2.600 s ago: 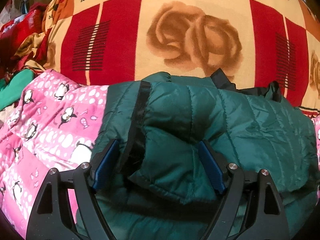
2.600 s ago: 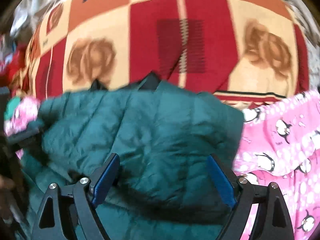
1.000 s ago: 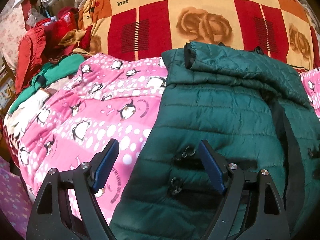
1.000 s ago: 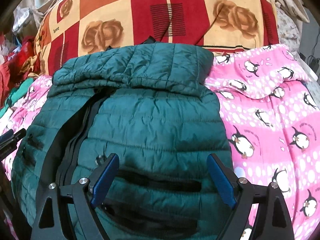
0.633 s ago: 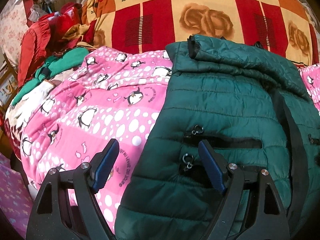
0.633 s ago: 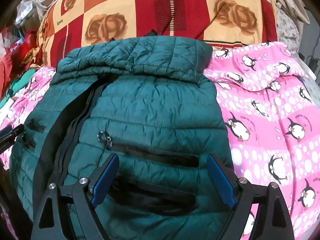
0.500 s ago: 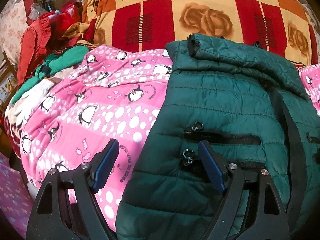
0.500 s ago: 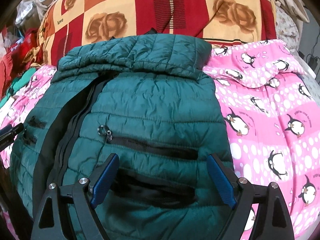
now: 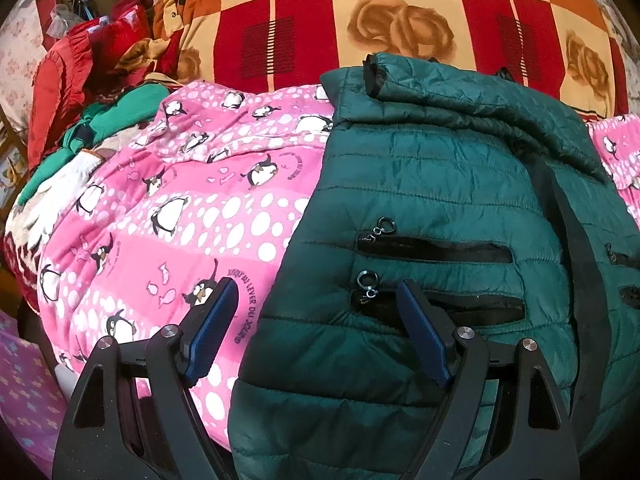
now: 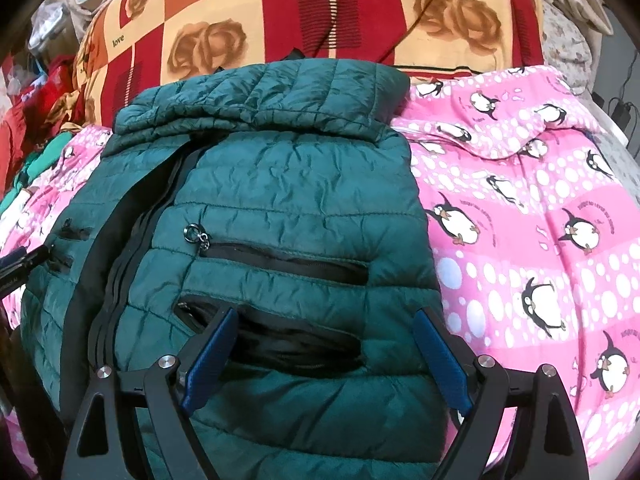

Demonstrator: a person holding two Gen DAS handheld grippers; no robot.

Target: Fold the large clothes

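Left wrist view: dark green quilted jacket (image 9: 432, 184) lies front-up on a pink penguin-print blanket (image 9: 192, 208), w/ a sleeve folded across its top edge. Left gripper (image 9: 316, 328) hangs over the jacket's near left edge, jaws spread wide, nothing pinched; one blue pad is over the blanket, the other over the jacket by the lower pocket zip (image 9: 368, 286). Red/orange rose-check blanket (image 9: 400, 12) behind; red & green clothes heap (image 9: 84, 92) far left.

Right wrist view: same jacket (image 10: 288, 184), centre zip running down its left part. Right gripper (image 10: 324, 352) jaws spread, empty, straddling the lower pocket opening (image 10: 288, 344) — prob. not touching the fabric, hard to tell. Penguin blanket (image 10: 532, 216) to the right. Dark tip at far left edge (image 10: 20, 260), prob. the other gripper.
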